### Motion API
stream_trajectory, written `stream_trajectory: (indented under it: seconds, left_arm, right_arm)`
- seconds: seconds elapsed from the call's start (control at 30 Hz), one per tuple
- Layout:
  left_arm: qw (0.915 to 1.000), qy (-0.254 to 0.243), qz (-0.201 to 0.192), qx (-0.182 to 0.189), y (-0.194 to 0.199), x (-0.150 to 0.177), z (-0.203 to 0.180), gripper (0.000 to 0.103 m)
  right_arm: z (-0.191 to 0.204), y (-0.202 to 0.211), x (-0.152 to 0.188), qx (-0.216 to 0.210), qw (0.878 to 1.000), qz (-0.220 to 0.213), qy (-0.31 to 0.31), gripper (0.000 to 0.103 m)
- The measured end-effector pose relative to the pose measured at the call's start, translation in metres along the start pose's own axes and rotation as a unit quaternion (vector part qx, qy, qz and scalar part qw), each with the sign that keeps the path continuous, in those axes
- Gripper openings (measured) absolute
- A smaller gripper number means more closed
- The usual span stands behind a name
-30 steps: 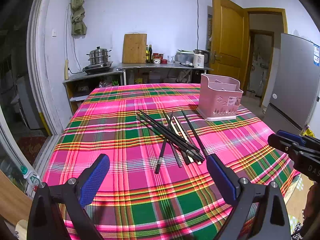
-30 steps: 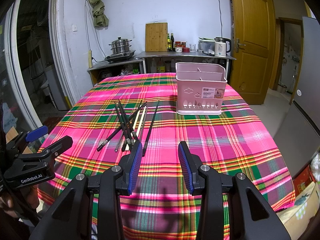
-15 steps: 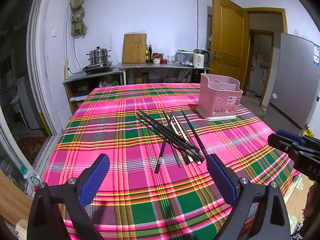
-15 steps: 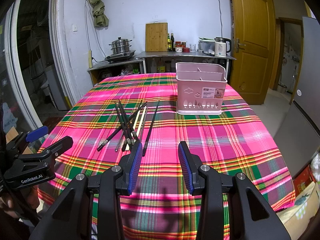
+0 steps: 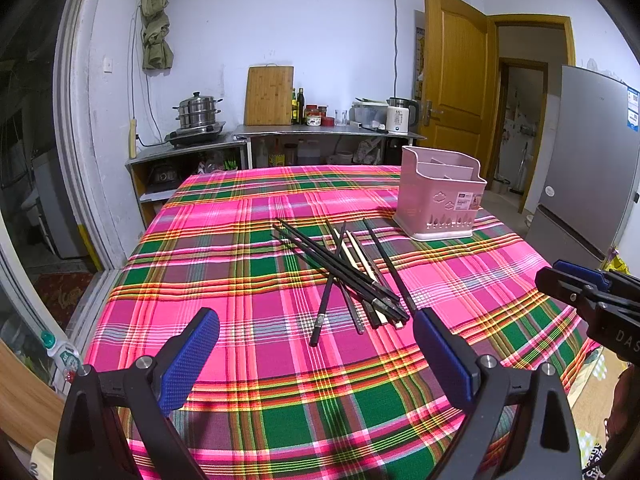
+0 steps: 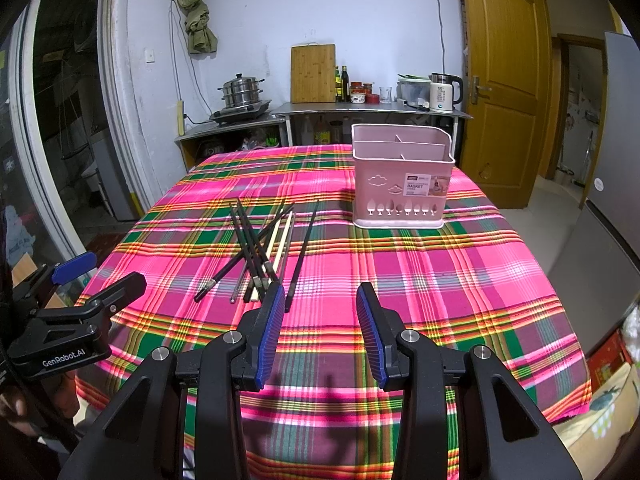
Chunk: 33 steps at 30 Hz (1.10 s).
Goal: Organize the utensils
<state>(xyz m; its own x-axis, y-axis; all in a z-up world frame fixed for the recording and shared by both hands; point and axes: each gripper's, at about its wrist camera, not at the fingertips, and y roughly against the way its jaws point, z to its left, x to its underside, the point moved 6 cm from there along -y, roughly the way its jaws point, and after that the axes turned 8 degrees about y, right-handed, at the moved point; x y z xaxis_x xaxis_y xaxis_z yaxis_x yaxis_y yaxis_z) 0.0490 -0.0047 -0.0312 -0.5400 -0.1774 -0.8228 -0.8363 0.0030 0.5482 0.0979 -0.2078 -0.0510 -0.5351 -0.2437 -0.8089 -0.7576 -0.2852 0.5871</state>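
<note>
Black chopsticks (image 5: 344,276), with a couple of pale wooden ones mixed in, lie in a loose crossed pile on the plaid tablecloth (image 5: 240,280) mid-table. Pink utensil basket (image 6: 402,178) stands upright beyond them, off to their right, apart from the pile, compartments showing nothing inside. Left gripper (image 5: 316,344) hovers over the near table edge, jaws spread wide, holding nothing, pile just ahead. Right gripper (image 6: 320,320) sits beside it, jaws parted but narrower, also unloaded. Steamer pot (image 6: 242,90) and cutting board (image 6: 313,74) on the back counter.
</note>
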Motion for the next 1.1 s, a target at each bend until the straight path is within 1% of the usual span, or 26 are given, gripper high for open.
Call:
stream_trajectory:
  seconds: [0.1, 0.13, 0.27, 0.47, 0.63, 0.73, 0.8, 0.9, 1.0, 1.1]
  left_arm:
    - [1.0000, 0.002, 0.003, 0.001, 0.000, 0.001, -0.001, 0.099]
    - [1.0000, 0.003, 0.004, 0.002, -0.006, 0.009, -0.004, 0.099]
    - [0.9998, 0.006, 0.016, 0.002, -0.015, 0.009, 0.000, 0.099]
    - [0.9986, 0.014, 0.051, 0.003, -0.036, 0.010, 0.010, 0.099]
    - [0.9961, 0.037, 0.078, 0.015, -0.058, 0.010, 0.020, 0.098]
    - [0.9934, 0.059, 0.096, 0.022, -0.074, 0.008, 0.028, 0.093]
    - [0.9919, 0.072, 0.103, 0.018, -0.085, 0.004, 0.034, 0.089]
    - [0.9893, 0.090, 0.114, 0.009, -0.105, -0.003, 0.044, 0.086]
    - [0.9852, 0.106, 0.132, 0.026, -0.124, -0.009, 0.048, 0.086]
    - [0.9786, 0.128, 0.156, 0.040, -0.147, -0.015, 0.053, 0.085]
  right_arm:
    - [0.000, 0.000, 0.000, -0.001, 1.000, 0.001, -0.001, 0.038]
    - [0.001, 0.000, 0.001, -0.001, 1.000, 0.001, -0.001, 0.038]
    - [0.002, -0.007, 0.002, -0.004, 1.000, 0.004, 0.000, 0.039]
    - [0.001, -0.022, -0.002, -0.014, 1.000, 0.011, 0.004, 0.039]
    - [0.002, -0.039, -0.006, -0.030, 0.999, 0.021, 0.007, 0.039]
    - [0.003, -0.052, -0.010, -0.038, 0.999, 0.029, 0.010, 0.039]
    - [0.004, -0.061, -0.013, -0.047, 0.998, 0.033, 0.013, 0.039]
    - [0.009, -0.074, -0.018, -0.059, 0.997, 0.038, 0.020, 0.038]
    - [0.013, -0.089, -0.026, -0.074, 0.996, 0.043, 0.026, 0.038]
    - [0.017, -0.104, -0.033, -0.085, 0.995, 0.047, 0.030, 0.038]
